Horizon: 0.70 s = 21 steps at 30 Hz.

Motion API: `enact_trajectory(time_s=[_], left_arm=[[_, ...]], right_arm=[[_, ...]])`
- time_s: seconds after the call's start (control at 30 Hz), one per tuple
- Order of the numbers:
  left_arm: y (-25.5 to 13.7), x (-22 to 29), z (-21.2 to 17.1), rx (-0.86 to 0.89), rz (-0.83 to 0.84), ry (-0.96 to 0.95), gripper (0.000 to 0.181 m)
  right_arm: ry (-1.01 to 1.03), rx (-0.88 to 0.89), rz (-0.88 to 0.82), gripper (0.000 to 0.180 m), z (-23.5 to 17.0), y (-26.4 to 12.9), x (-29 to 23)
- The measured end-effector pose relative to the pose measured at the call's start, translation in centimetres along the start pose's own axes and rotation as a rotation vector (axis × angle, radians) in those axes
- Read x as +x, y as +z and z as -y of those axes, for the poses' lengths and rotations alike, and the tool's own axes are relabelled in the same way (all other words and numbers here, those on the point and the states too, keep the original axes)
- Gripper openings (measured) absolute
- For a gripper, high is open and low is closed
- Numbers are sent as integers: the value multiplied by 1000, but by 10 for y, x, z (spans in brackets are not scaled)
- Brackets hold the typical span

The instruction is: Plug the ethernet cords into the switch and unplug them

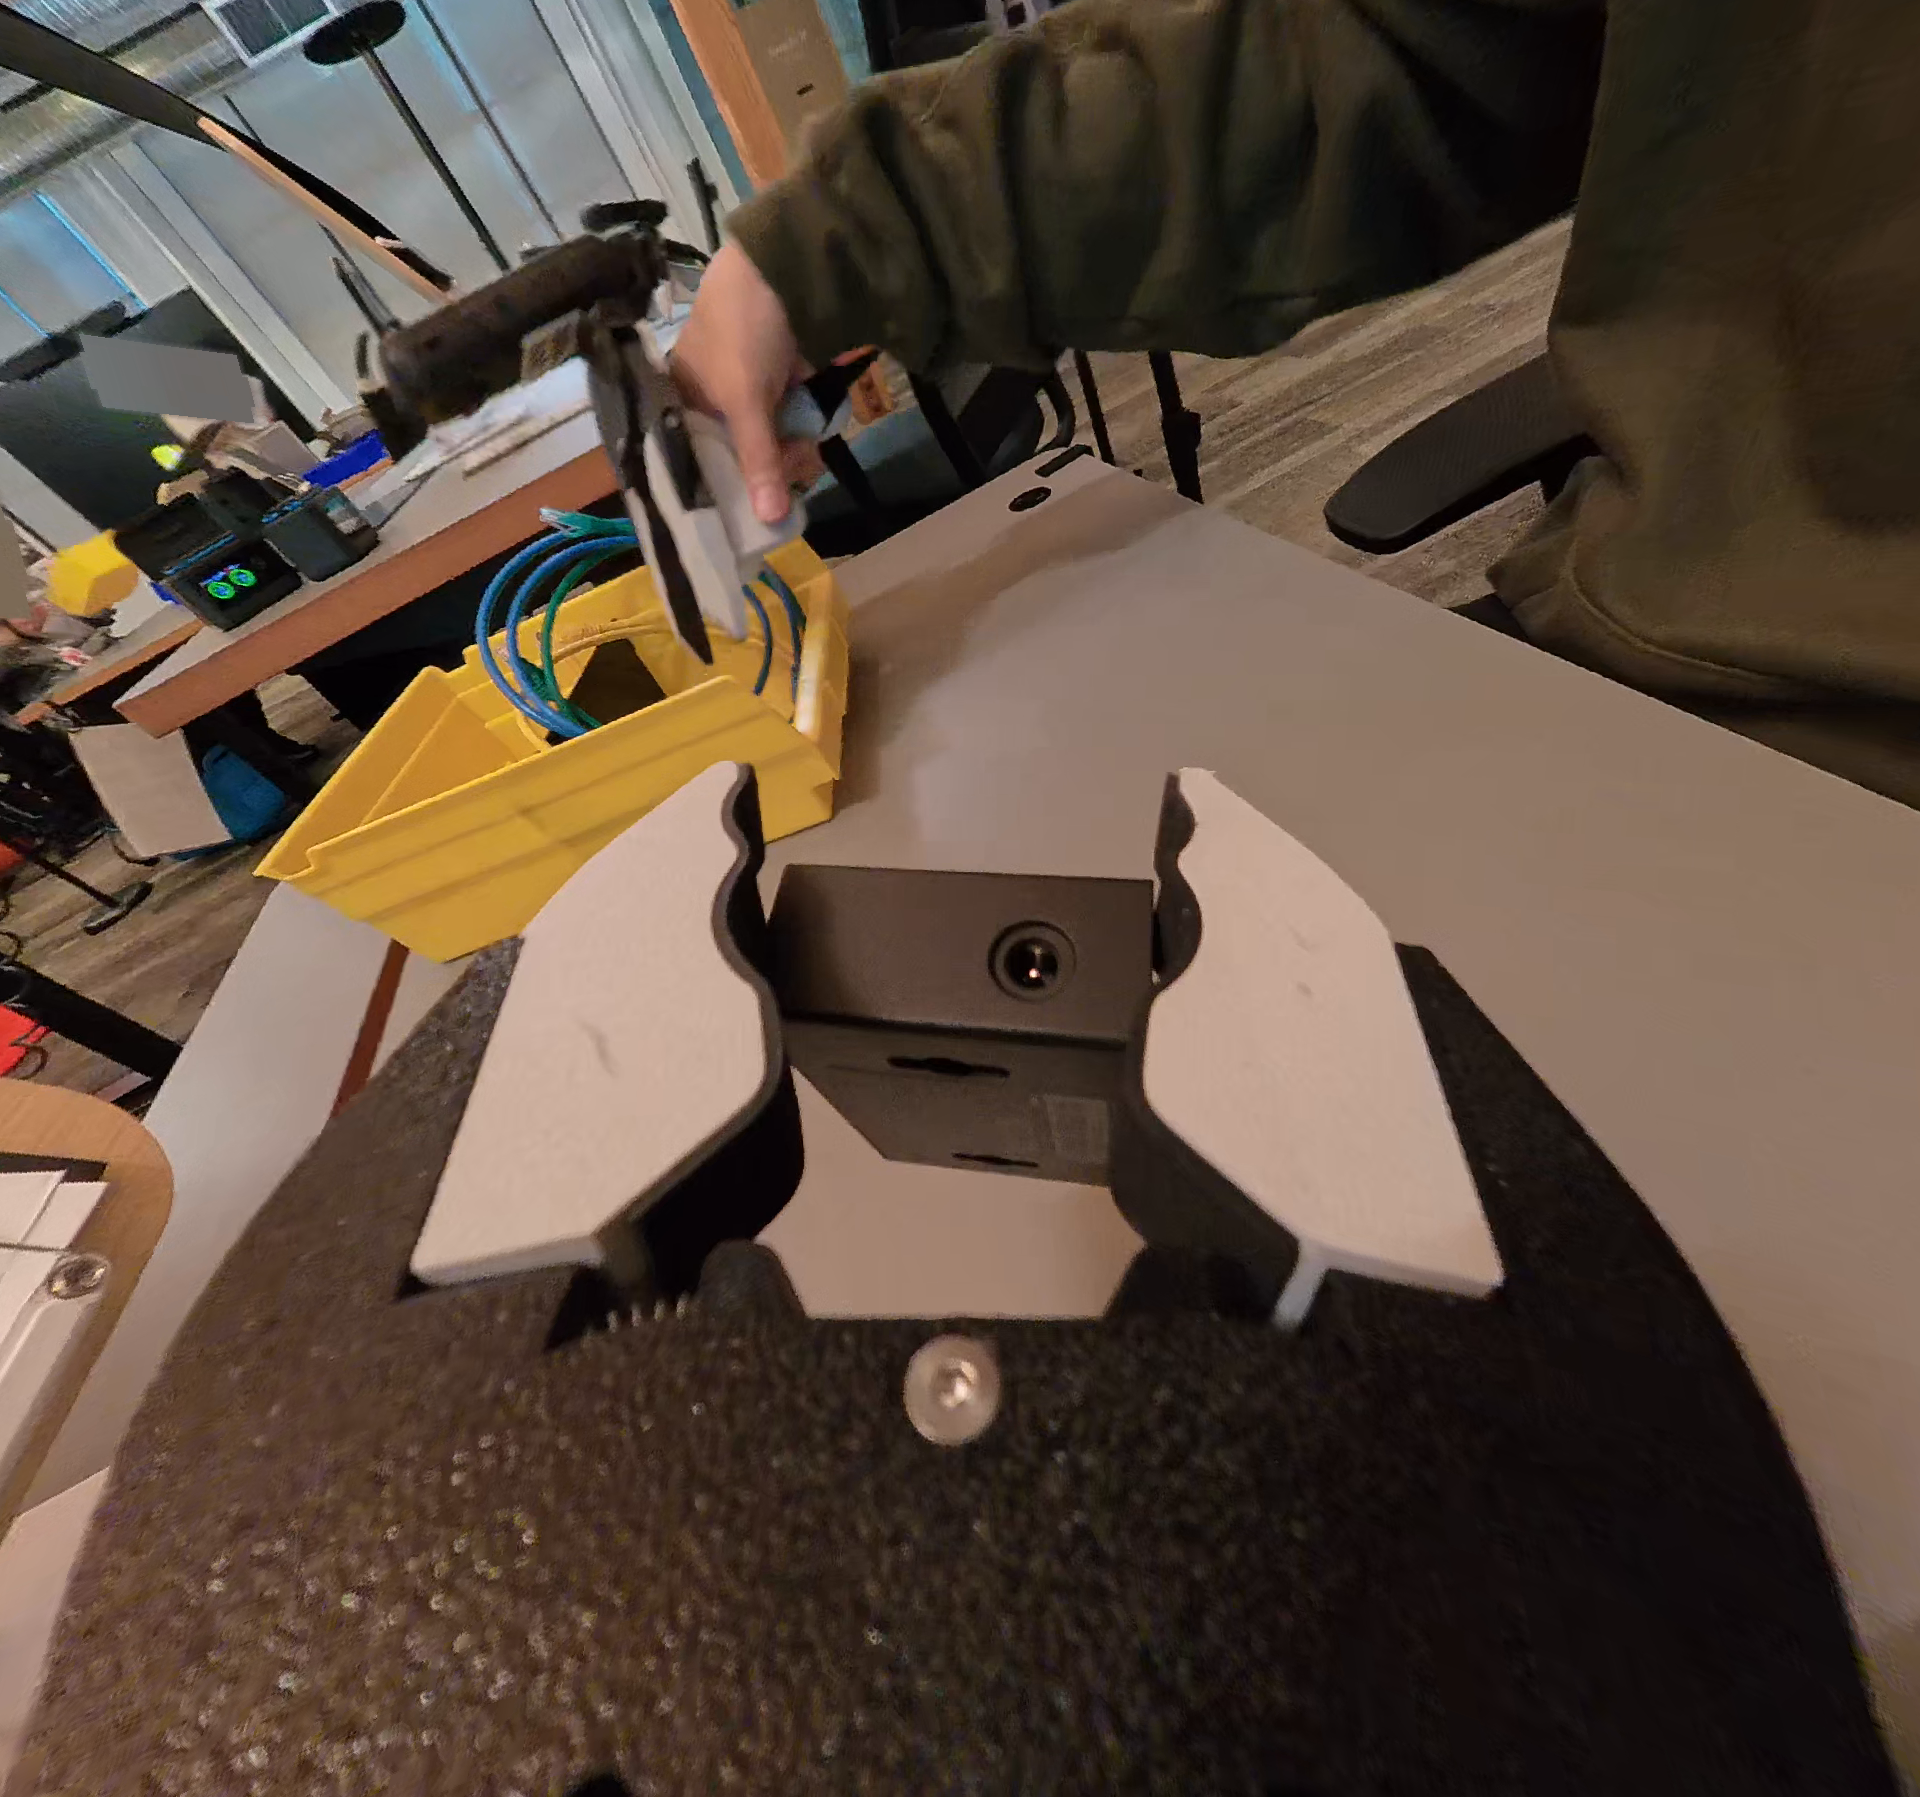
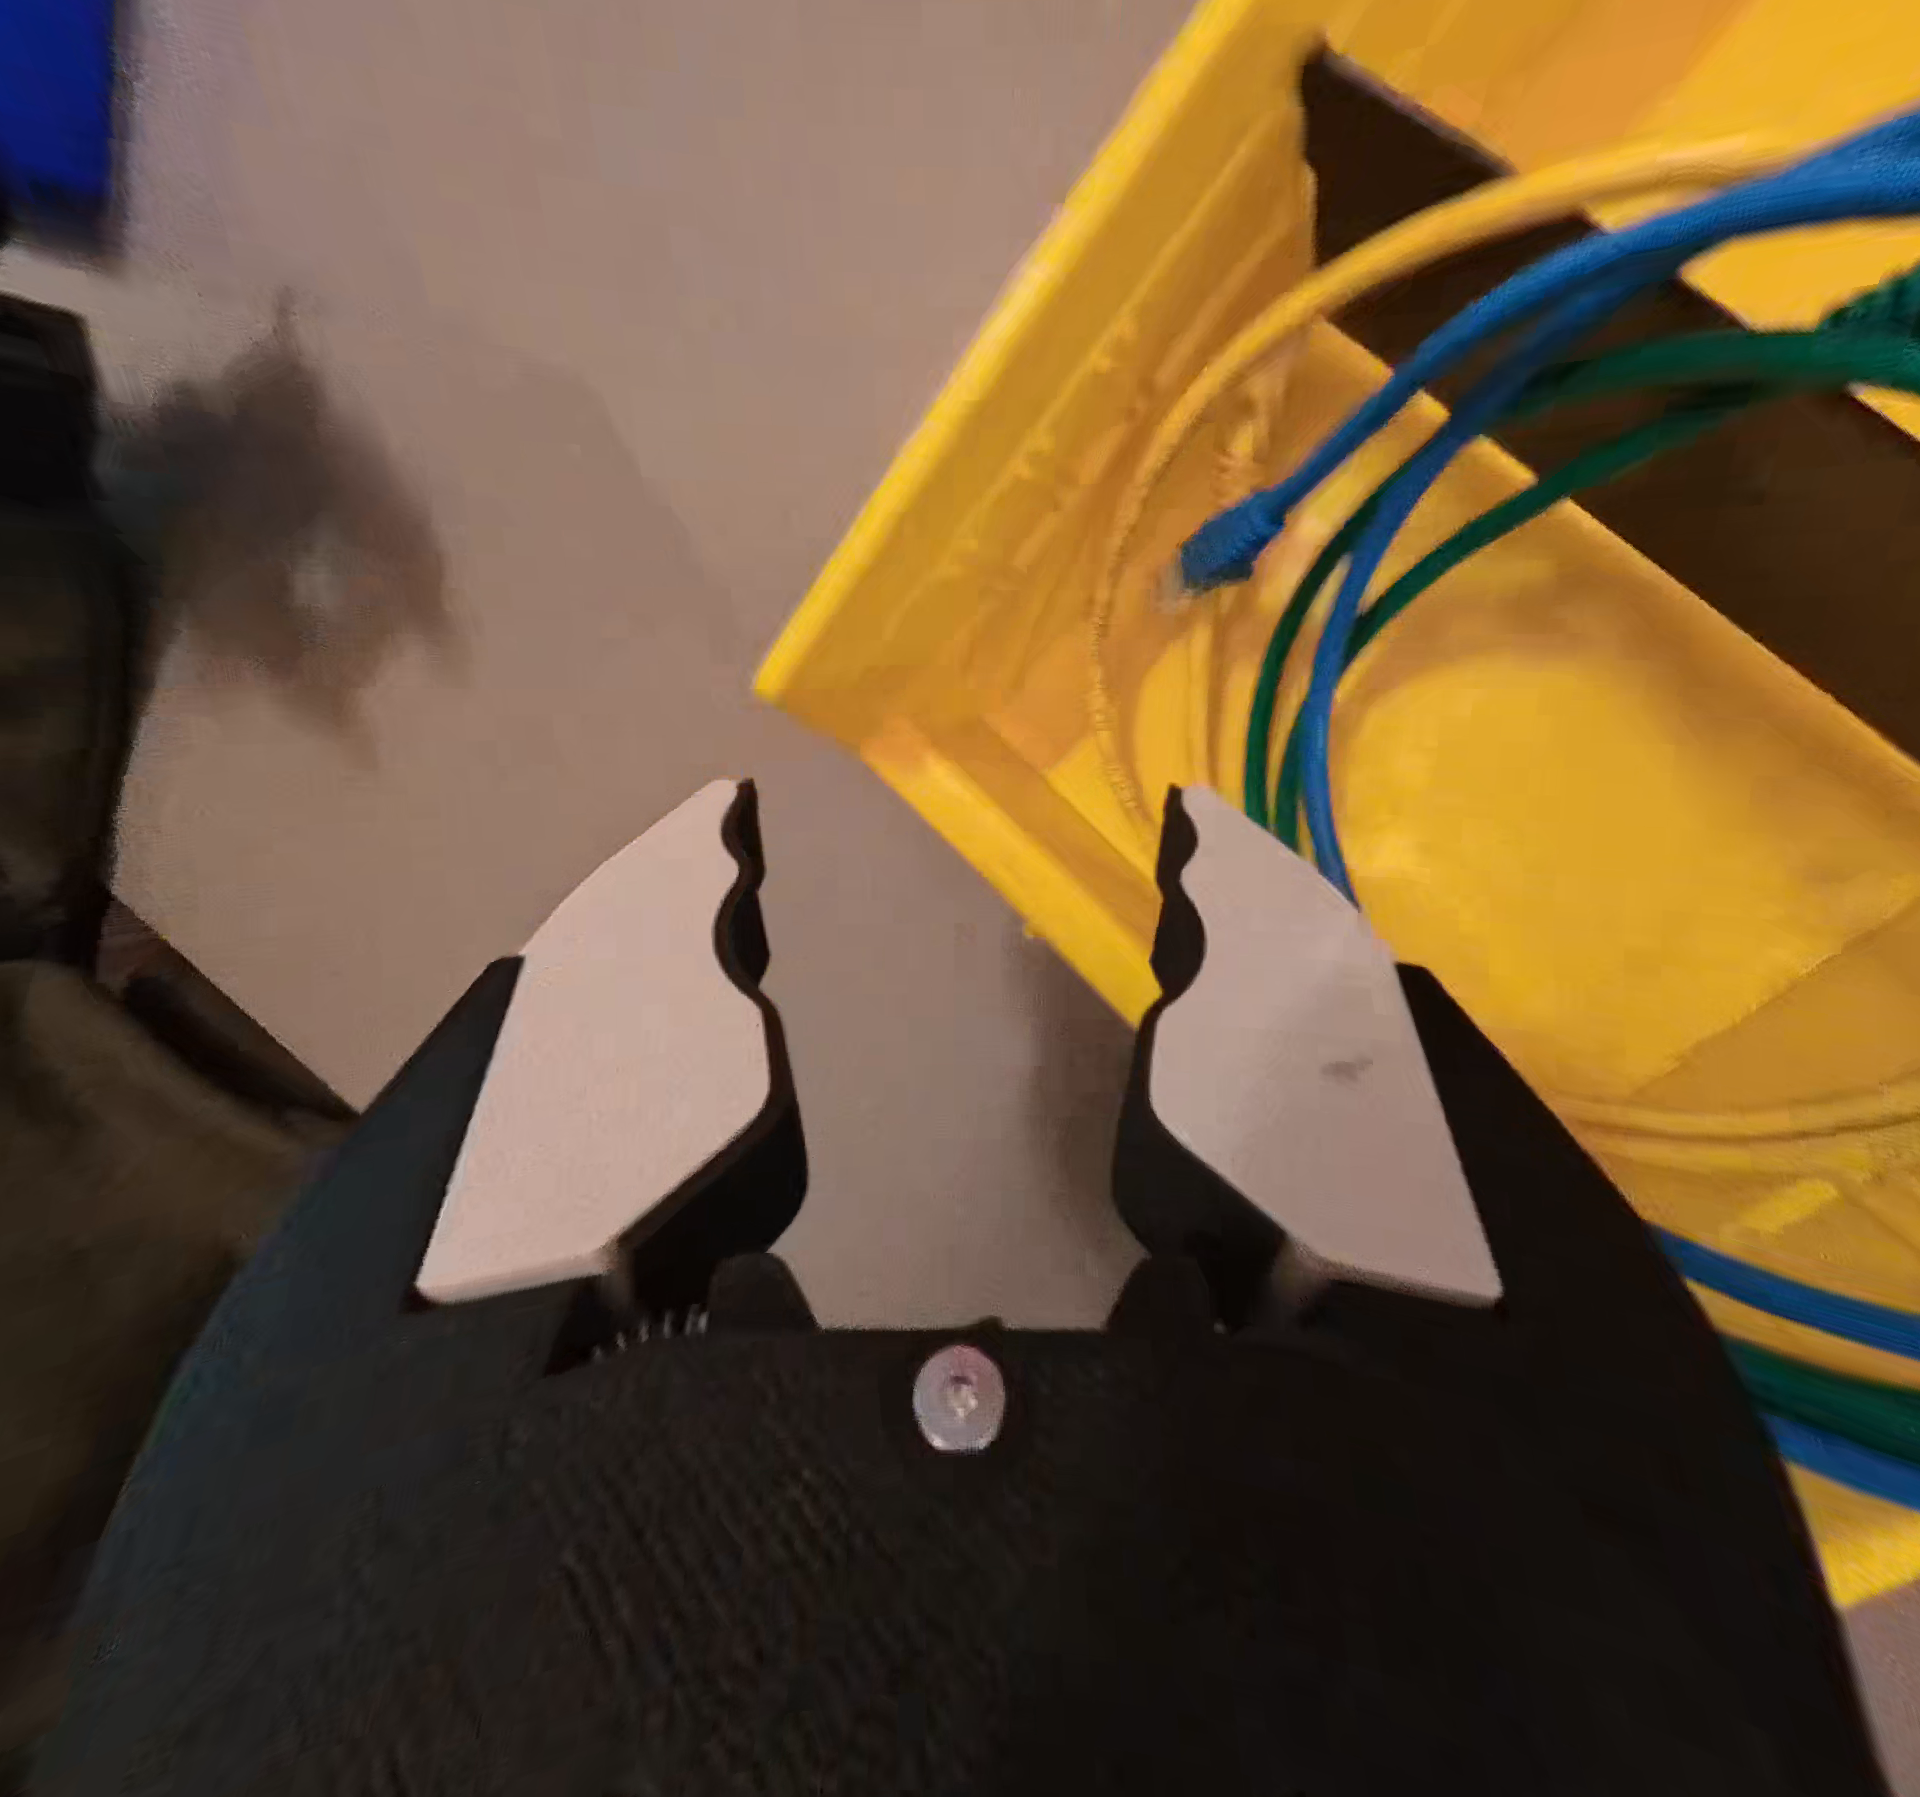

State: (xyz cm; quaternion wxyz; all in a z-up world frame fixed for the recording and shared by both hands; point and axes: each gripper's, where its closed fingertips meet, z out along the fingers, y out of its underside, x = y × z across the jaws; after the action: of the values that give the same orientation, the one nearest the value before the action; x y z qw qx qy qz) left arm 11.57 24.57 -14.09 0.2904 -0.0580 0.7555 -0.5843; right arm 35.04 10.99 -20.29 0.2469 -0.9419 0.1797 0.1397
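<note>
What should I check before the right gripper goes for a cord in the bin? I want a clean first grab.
1. Right gripper open and empty: ok, jaws apart, nothing between them.
2. Black box-shaped network switch held: ok, it sits between the left gripper's fingers, which appear to touch its sides.
3. A plug end exposed: ok, the blue braided ethernet cord's plug sticks up inside the yellow plastic bin.
4. Cords untangled: not ok, blue, green braided and thin yellow cords loop together.
5. Switch ports facing the bin: cannot tell, ports not in view.

Yellow bin (image 2: 1039, 459), blue (image 2: 1340, 459), green (image 2: 1262, 698) cords, black switch (image 1: 961, 1009).
</note>
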Motion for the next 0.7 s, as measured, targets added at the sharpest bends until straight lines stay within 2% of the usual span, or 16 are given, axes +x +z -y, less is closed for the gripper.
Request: enact_trajectory(time_s=[0.13, 0.23, 0.3, 0.37, 0.4, 0.43, 0.47, 0.5, 0.53, 0.57, 0.6, 0.63, 0.7], left_arm=[[2, -9, 6, 37, 54, 5, 72], [4, -13, 17, 131, 55, -62, 72], [5, -15, 29, 220, 44, -126, 72], [6, -17, 40, 286, 44, -162, 72], [6, -20, 44, 301, 56, -174, 58], [2, -29, 47, 324, 113, -196, 52], [-6, -40, 52, 384, 171, -242, 0], [-14, -45, 56, 445, 163, -293, 0], [-13, -45, 49, 420, 153, -312, 0], [-7, -49, 30, 323, 193, -306, 0], [-1, -50, 13, 249, 219, -303, 0], [3, -51, 3, 225, 212, -337, 0], [6, -55, -8, 207, 218, -412, 0]], right_arm=[[-343, 453, 150, 86, 41, -19, -110], [-659, 685, 103, 100, 43, -2, -189], [-758, 710, 97, 99, 37, 30, -225], [-751, 703, 105, 101, 38, 64, -243], [-739, 706, 109, 102, 41, 78, -247], [-720, 738, 137, 106, 42, 87, -255], [-708, 785, 179, 101, 44, 88, -262], [-666, 830, 132, 104, 52, 91, -255], [-677, 812, 129, 86, 49, 103, -252], [-679, 752, 235, 79, 39, 124, -255], [-641, 655, 255, 79, 33, 151, -247], [-657, 592, 202, 79, 34, 164, -241], [-671, 615, 224, 80, 41, 159, -250]])
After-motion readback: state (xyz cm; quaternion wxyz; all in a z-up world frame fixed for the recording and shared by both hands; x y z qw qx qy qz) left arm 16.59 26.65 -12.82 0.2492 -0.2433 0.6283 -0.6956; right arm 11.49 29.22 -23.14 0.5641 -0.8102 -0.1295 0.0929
